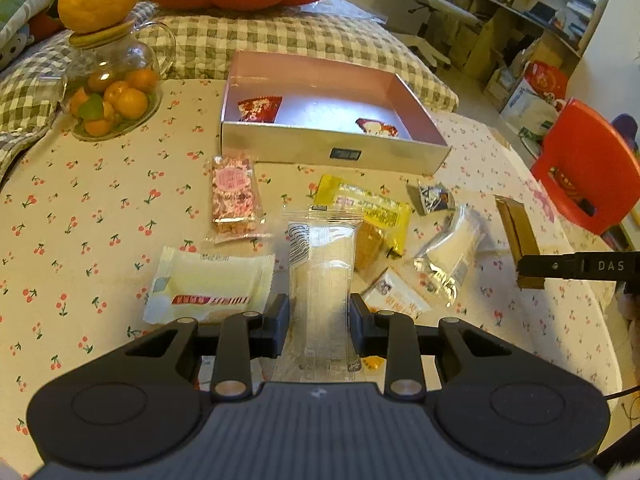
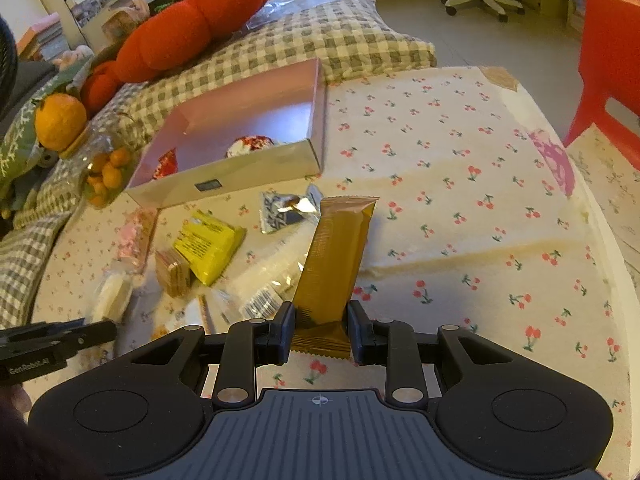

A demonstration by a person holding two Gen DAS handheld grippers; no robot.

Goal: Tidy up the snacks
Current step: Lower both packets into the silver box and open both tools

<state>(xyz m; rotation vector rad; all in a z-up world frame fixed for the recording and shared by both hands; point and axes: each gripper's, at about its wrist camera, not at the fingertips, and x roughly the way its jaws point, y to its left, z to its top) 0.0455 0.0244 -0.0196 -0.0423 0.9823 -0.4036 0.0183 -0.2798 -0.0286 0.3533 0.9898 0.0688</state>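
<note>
My left gripper [image 1: 319,320] is shut on a clear-wrapped white snack bar [image 1: 322,276], held above the table. My right gripper [image 2: 320,330] is shut on a gold-brown wrapped bar [image 2: 336,256], also seen in the left wrist view [image 1: 516,232]. The open pink-lined box [image 1: 332,152] holds two red-and-white snacks [image 1: 259,109] and stands at the back of the table; it also shows in the right wrist view [image 2: 224,182]. Loose snacks lie in front of it: a pink bar [image 1: 234,200], a pale yellow pack [image 1: 208,288], a yellow pack [image 1: 368,208], a silver pack [image 1: 452,252].
A glass jar of small oranges [image 1: 110,96] with a large orange on top stands at the left rear. A checked cushion [image 1: 280,44] and a red plush lie behind the box. A red chair [image 1: 588,168] stands right of the table. The cloth is cherry-printed.
</note>
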